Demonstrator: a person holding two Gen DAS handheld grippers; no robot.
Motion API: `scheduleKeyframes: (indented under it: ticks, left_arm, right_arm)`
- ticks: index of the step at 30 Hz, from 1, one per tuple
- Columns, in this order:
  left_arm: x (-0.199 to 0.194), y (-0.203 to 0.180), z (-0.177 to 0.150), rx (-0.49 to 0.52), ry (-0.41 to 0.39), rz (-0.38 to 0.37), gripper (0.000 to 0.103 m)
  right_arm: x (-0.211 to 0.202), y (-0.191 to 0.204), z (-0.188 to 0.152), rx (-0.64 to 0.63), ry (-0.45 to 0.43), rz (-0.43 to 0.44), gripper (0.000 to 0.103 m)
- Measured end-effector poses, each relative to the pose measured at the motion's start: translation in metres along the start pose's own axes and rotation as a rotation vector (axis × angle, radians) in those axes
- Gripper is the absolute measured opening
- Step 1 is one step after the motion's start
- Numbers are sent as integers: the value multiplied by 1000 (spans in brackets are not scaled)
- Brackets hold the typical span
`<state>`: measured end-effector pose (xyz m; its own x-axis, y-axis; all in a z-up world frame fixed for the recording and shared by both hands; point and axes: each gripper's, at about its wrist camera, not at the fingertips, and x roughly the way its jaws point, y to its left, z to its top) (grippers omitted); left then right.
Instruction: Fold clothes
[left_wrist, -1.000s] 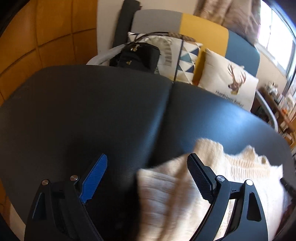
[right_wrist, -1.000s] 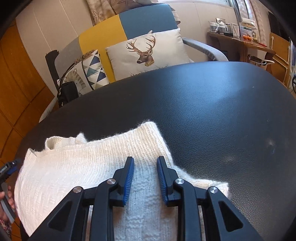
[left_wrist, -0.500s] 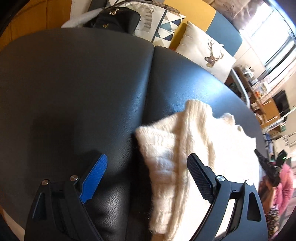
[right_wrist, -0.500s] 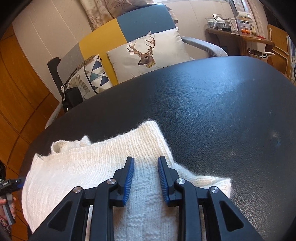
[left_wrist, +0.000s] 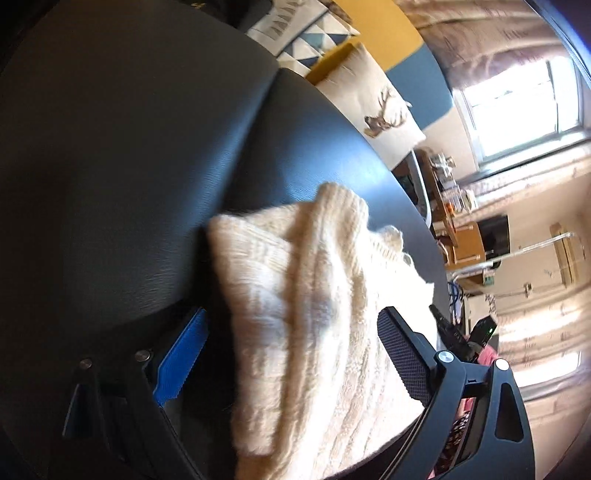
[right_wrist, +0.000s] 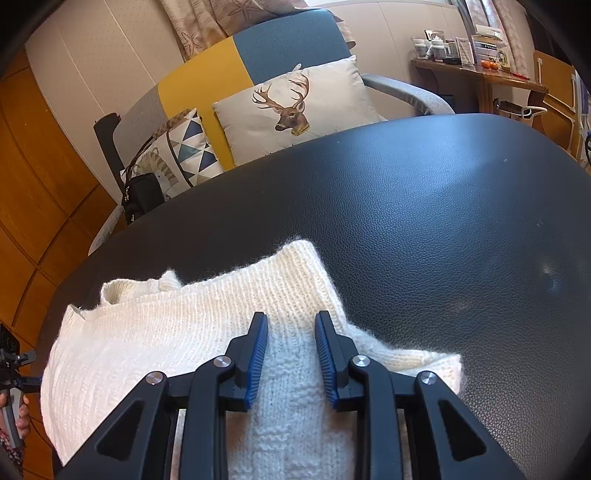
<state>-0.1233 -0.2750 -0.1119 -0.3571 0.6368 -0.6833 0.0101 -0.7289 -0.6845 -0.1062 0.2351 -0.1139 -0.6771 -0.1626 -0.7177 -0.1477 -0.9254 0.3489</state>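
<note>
Sweater (right_wrist: 192, 332), cream and knitted, lies partly folded on the black leather-look table (right_wrist: 424, 206), near the table's close edge. One fold runs across the sweater's top, and a ribbed end (right_wrist: 306, 266) points toward the middle of the table.

Right gripper (right_wrist: 291, 350) sits low over the sweater, at the side nearest the camera. Its blue-padded fingers (right_wrist: 258, 354) stand a narrow way apart with knit lying between them; whether the pads pinch the cloth or merely rest on it I cannot tell.

Left gripper (left_wrist: 291, 354) has its jaws spread wide. The sweater's folded corner (left_wrist: 236, 236) lies between them in the left wrist view, but neither the blue pad nor the black one presses on it. That view is tilted and somewhat blurred.

Beyond the far side of the table stands a sofa (right_wrist: 258, 55) in grey, yellow and blue panels. On the sofa lean a deer cushion (right_wrist: 295, 107) and a triangle-patterned cushion (right_wrist: 184, 151), with a small black bag (right_wrist: 142, 195) beside the latter. A wooden shelf (right_wrist: 480, 70) with jars stands past the table's right end.
</note>
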Motion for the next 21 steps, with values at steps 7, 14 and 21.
scheduleKeyframes:
  ticks: [7,14,21]
  left_arm:
    - [17,-22,8,44,-25,4,94]
    - [24,-43,5,233,-17,142,59]
    - [14,-36,0,296,-25,195,53]
  right_arm:
    - [-1,-2,-1,7,-3,3,27]
    - [-2,-2,-1,14,0,1,27]
    - [-3,0,-3,16,11,-9,27]
